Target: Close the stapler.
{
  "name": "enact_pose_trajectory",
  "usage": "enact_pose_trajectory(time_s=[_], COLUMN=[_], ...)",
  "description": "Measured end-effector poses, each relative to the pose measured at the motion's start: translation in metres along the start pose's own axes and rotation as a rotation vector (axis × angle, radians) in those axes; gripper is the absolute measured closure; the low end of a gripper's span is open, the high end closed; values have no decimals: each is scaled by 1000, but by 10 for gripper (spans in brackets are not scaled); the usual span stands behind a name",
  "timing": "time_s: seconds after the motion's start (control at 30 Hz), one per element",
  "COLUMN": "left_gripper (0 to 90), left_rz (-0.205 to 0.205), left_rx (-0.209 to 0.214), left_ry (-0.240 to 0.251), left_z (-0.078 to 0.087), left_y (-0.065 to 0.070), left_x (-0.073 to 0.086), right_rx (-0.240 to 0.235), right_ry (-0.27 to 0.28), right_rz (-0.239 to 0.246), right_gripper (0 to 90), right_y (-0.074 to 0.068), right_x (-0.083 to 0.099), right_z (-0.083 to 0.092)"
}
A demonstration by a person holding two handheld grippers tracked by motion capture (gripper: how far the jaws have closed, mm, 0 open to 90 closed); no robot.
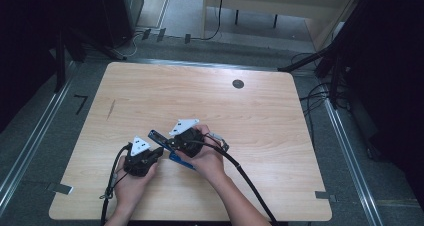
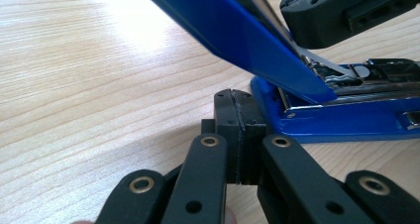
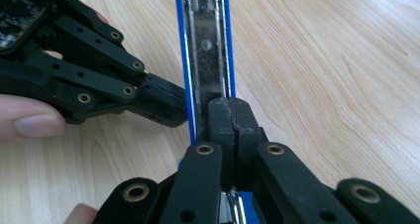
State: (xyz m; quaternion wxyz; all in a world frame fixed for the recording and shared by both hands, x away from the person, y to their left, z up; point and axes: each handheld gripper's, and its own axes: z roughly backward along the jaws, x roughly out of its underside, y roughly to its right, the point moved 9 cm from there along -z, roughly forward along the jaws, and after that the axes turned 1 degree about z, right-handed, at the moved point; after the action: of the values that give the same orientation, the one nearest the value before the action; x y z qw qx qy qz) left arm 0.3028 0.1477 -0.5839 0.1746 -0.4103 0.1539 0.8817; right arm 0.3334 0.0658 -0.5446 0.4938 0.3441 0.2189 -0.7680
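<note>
stapler point(image 1: 167, 148) lies near the table's point(image 1: 260, 136) front edge, about 6 o'clock from centre, lid swung up and the staple channel bare. left gripper point(image 2: 237, 110), jaws clenched on nothing, braces the base's side. right gripper point(image 3: 231, 116), jaws likewise clenched, presses its tip onto the channel. likely aim: steadying the opened stapler; keep the left brace firm, press straight down, avoid tipping the lid.

Light wood table point(image 1: 150, 91) on grey floor point(image 1: 30, 136), dark surrounds, pale bench point(image 1: 280, 1) behind.
</note>
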Motion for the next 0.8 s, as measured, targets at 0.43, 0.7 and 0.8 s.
enact_pose_trajectory(time_s=[0.43, 0.7, 0.8], left_gripper=[900, 900, 900], left_rz=[-12, -37, -45], left_rx=[39, 54, 68], left_ry=[16, 8, 9], left_z=[2, 1, 0], left_y=[11, 22, 28], left_x=[1, 4, 5], right_rx=[-13, -18, -16], right_ry=[6, 19, 17], right_rz=[3, 1, 5], right_gripper=[900, 900, 900], right_y=[-4, -4, -4], right_x=[-2, -5, -4], right_z=[1, 5, 5])
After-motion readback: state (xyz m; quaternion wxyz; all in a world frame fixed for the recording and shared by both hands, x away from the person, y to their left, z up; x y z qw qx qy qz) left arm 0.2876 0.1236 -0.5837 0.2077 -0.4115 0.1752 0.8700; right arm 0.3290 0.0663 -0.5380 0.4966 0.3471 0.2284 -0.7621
